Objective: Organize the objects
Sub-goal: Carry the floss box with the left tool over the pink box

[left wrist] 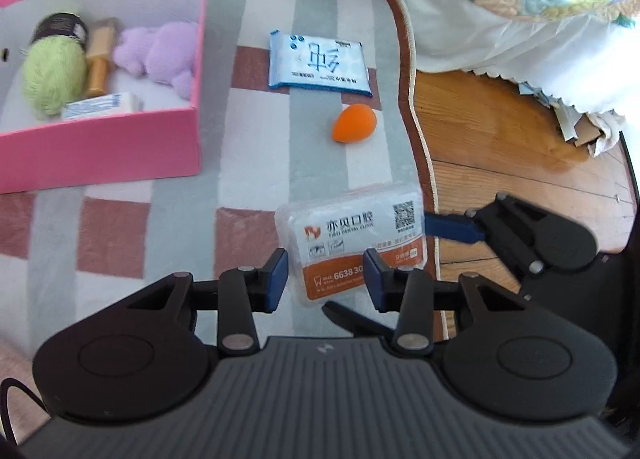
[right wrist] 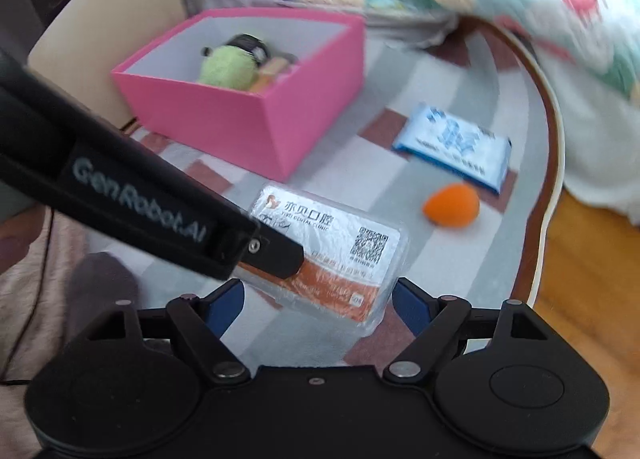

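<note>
Clear-wrapped orange-and-white tissue packet lies flat on the checked rug.

Glossy crinkled plastic wraps the white-and-orange tissue pack. A matt pink cardboard box holds fuzzy green yarn and a plush purple toy. The orange sponge looks matt, the rug soft woven cloth, the floor polished wood.

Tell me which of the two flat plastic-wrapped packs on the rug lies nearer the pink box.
The blue-edged white wipes pack, beside the pink cardboard box; the orange-and-white dental clinic pack sits between the left gripper's jaws.
</note>
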### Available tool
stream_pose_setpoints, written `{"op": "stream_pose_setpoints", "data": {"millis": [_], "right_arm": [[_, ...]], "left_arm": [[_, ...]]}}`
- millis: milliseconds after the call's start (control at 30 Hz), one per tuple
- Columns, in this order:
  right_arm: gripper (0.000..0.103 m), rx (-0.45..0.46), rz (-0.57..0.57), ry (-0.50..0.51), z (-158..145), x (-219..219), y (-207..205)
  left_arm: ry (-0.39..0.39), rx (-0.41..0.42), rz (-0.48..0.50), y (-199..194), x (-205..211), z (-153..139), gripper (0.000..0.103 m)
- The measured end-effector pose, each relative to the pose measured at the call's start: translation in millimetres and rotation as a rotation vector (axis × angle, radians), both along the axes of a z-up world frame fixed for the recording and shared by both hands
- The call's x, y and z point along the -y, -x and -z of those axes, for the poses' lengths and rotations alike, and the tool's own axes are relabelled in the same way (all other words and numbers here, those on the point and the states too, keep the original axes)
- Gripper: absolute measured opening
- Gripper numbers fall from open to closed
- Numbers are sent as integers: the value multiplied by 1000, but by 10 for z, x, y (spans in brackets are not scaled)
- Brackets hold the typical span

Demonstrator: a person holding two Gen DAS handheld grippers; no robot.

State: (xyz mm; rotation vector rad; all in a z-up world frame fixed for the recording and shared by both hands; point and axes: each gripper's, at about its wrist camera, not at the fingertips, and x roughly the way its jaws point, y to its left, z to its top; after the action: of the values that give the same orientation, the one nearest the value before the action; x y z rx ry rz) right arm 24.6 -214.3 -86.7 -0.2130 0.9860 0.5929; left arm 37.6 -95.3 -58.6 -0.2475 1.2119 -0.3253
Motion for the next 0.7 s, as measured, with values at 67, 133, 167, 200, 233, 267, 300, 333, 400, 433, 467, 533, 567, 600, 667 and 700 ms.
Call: {"op": "stream_pose_setpoints", "data": {"millis": [67,133,167,200,233,267,300,333,400,433,467,533,567,600,667,700], "right_arm": [[86,23,-20,0,-168,-60,18],[86,54,-45,3,-323,-138,28],[85,66,-59,-3,-405,-176,31],[85,72,-71,-11,-477,-215,29],[84,75,-82,-23,-551,-257,27],[84,76,-91,-37,-609,-305,26],[84,84,-98,-44,-673,-356,36],[81,96,-109,-45,-733,-418,52],[78,129,-134,-40,-848,-555,78],[75,141,-145,-43,-909,-627,86],[74,148,-155,-49,-970,-689,77],[69,162,-166,-58,-1103,-831,48],[65,168,-166,-62,-1161,-903,22],[63,168,-159,-71,-1216,-965,-13],[57,147,-128,-91,-1306,-1103,-125],[57,142,-126,-105,-1339,-1165,-178]], "left_arm": [[23,13,-30,55,-116,-113,40],[32,42,-60,114,-245,-248,40],[29,60,-75,147,-309,-317,40],[26,79,-91,178,-383,-394,40],[28,99,-103,209,-453,-471,40],[33,117,-117,239,-525,-544,40],[34,132,-131,271,-605,-622,40],[33,146,-141,297,-676,-691,40],[18,176,-165,345,-824,-833,40],[9,194,-175,362,-897,-907,40],[3,212,-190,373,-981,-979,40],[-4,246,-215,373,-1156,-1106,40],[-7,263,-226,359,-1251,-1165,39],[-11,272,-229,337,-1342,-1214,39],[-24,287,-241,270,-1506,-1289,39],[-31,293,-248,230,-1583,-1313,39]]}}
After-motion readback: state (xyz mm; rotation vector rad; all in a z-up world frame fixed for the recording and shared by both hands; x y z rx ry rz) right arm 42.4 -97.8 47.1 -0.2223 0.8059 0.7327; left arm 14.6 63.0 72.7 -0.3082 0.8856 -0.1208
